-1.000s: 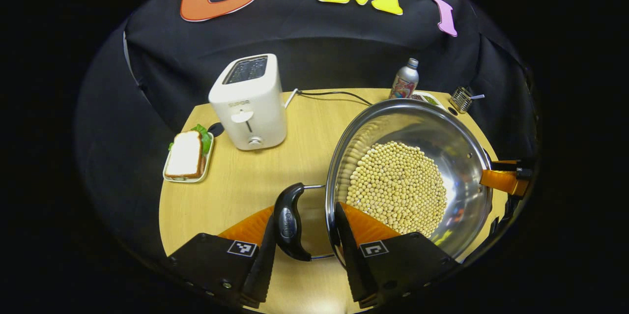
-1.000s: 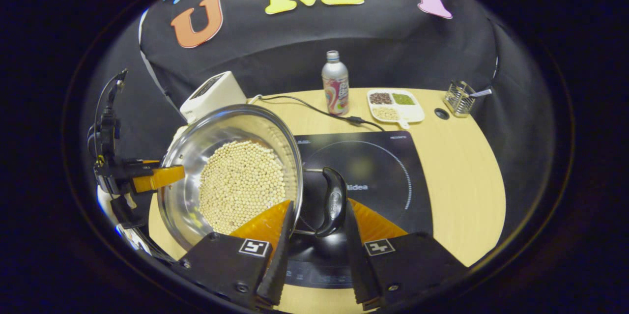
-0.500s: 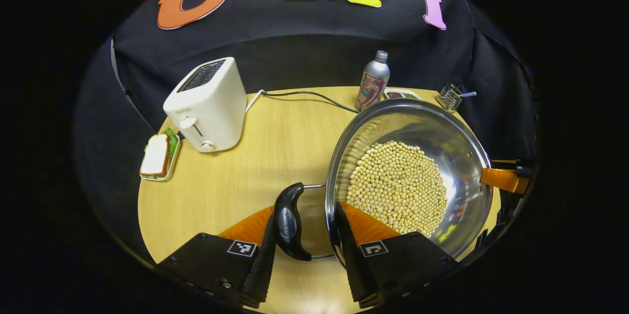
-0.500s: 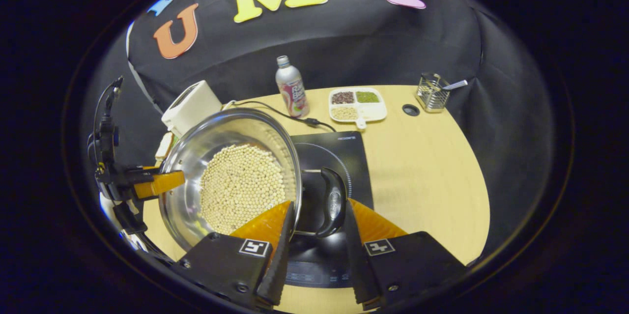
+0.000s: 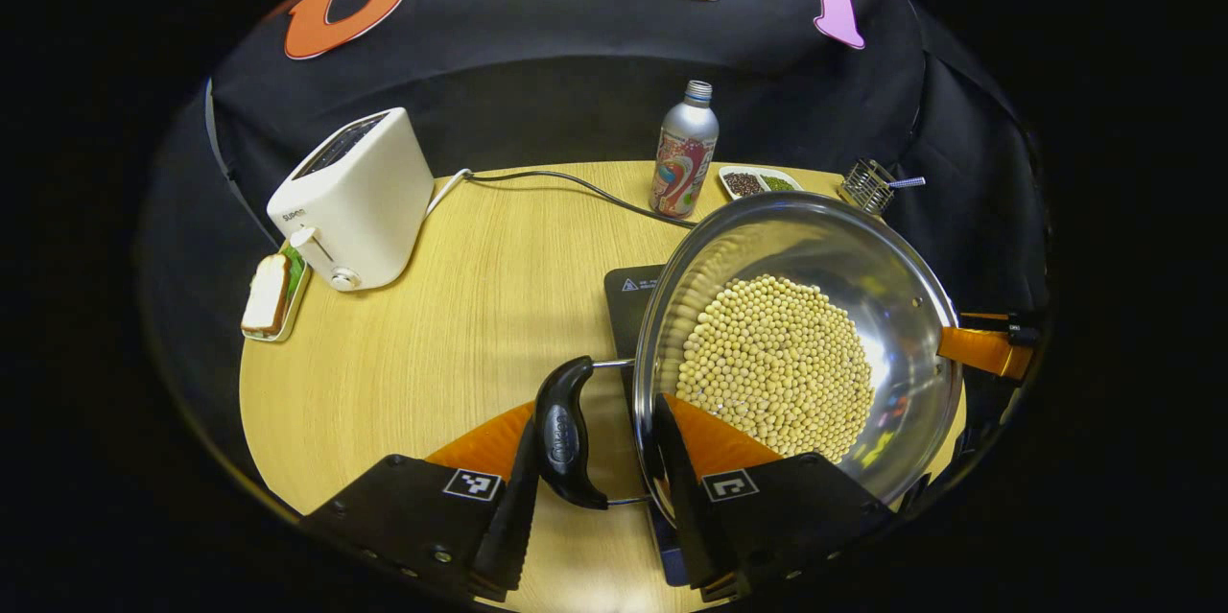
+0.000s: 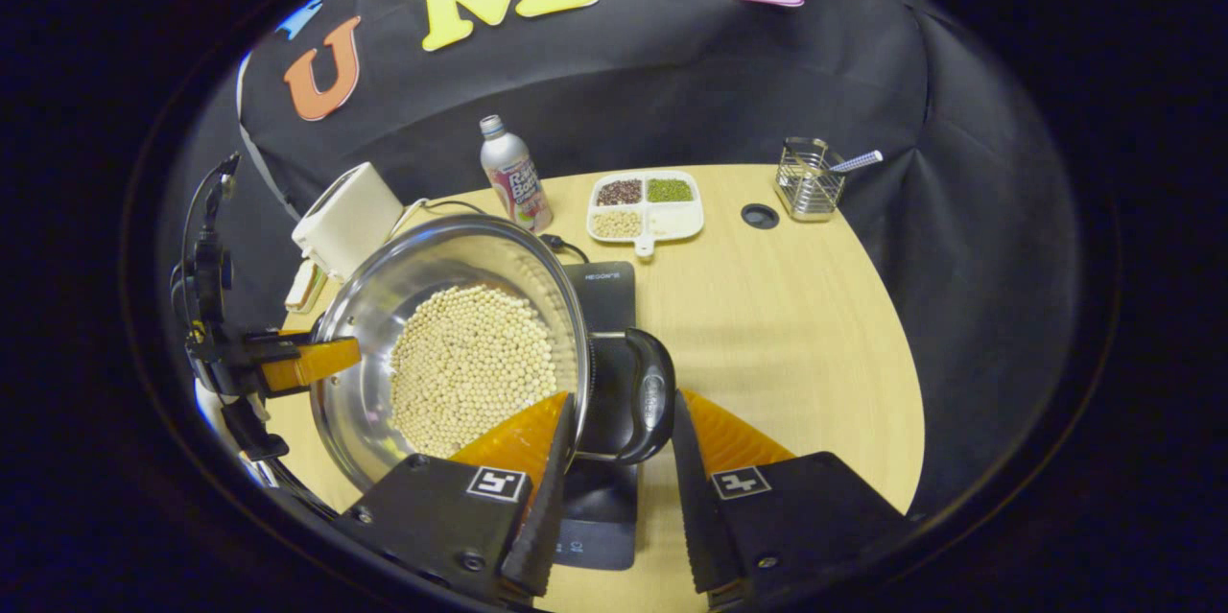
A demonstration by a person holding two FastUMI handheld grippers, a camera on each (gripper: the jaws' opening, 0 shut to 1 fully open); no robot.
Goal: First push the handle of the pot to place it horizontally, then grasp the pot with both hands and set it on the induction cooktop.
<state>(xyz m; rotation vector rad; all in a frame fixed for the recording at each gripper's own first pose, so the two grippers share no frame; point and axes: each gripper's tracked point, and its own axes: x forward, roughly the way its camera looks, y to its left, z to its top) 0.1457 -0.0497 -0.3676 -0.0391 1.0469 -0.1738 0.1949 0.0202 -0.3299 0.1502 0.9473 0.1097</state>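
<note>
— Left gripper view: where's the pot?

— Airborne over the induction cooktop. My left gripper clamps one handle, my right gripper the other.

— Advice?

— I'd keep it level, soybeans settled, centre it, then lower.

Wooden table — toaster, bottle, cooktop, snack tray resting on it.

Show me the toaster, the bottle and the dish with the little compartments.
toaster [image 5: 360, 200], left gripper view, on its front face.
bottle [image 5: 685, 153], left gripper view, on its printed body.
dish [image 6: 647, 206], right gripper view, on the middle divider between its compartments.
</note>
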